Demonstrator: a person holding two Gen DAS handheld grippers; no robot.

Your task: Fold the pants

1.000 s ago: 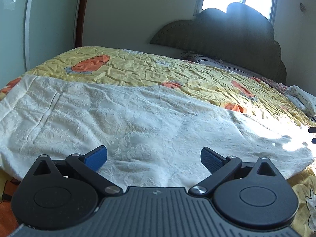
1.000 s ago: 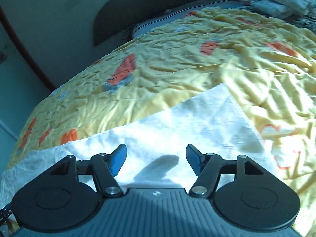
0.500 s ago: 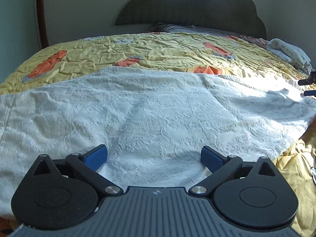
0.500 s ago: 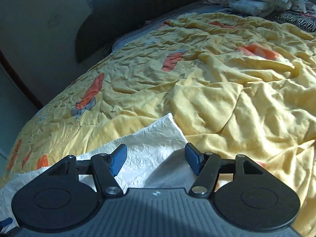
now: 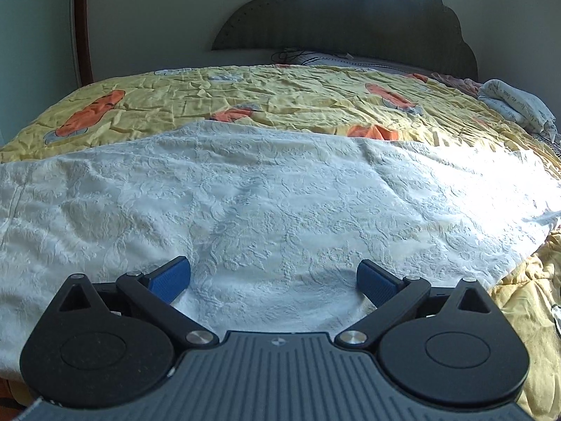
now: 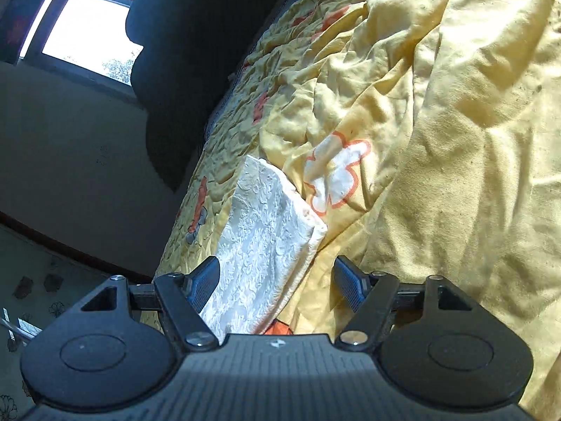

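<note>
Pants (image 5: 266, 207), white w/ embossed texture, are lying spread flat across the near part of the bed, on top of a yellow sheet (image 5: 280, 94) w/ orange print. L gripper (image 5: 273, 280) is hovering low over the near edge of the pants, jaws released wide, blue pads (image 5: 168, 279) on either side w/ nothing between them but the cloth below; can't tell if they're touching it. Sunlight is washing out the right end of the pants. Dark headboard (image 5: 368, 24) is standing at the far end, w/ a folded pale bundle (image 5: 515, 105) near the right edge of the bed. R gripper (image 6: 277, 280) is tilting hard, jaws also released, not grasping anything; one corner of the pants (image 6: 266, 231) is lying just ahead of its left pad (image 6: 205, 282), against crumpled sheet (image 6: 455, 140). Window (image 6: 87, 28) is showing up top left in the right wrist view, beside the headboard.
</note>
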